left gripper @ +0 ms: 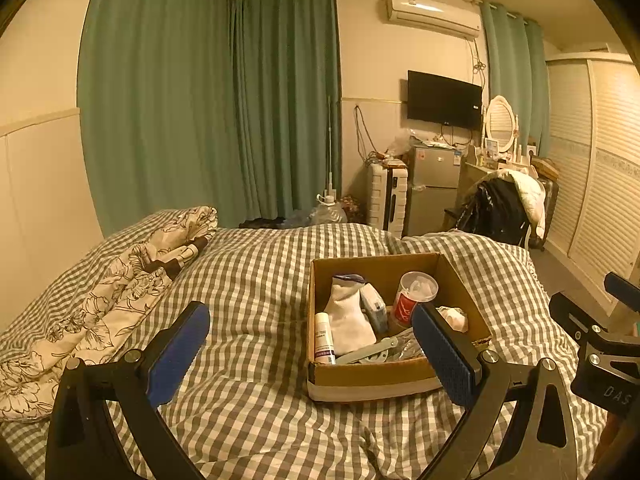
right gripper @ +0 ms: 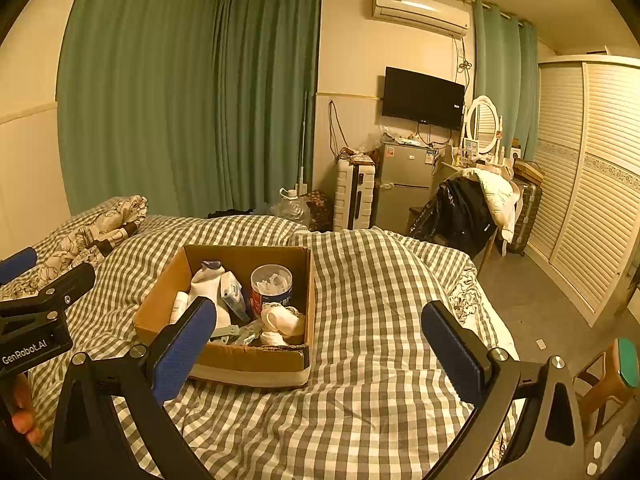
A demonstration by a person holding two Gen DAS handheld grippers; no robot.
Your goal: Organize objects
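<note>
On the checked bedspread (left gripper: 256, 288), an open cardboard box (left gripper: 360, 376) sits crammed.

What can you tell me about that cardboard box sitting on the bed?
The cardboard box is brown, shallow and open-topped, with a pale band along its near bottom edge. It rests flat on the grey-and-white checked bedcover. Inside are a white sock, a clear-lidded red tub standing upright, a small white bottle and other small items. Both grippers hang open short of it, neither touching it.
</note>
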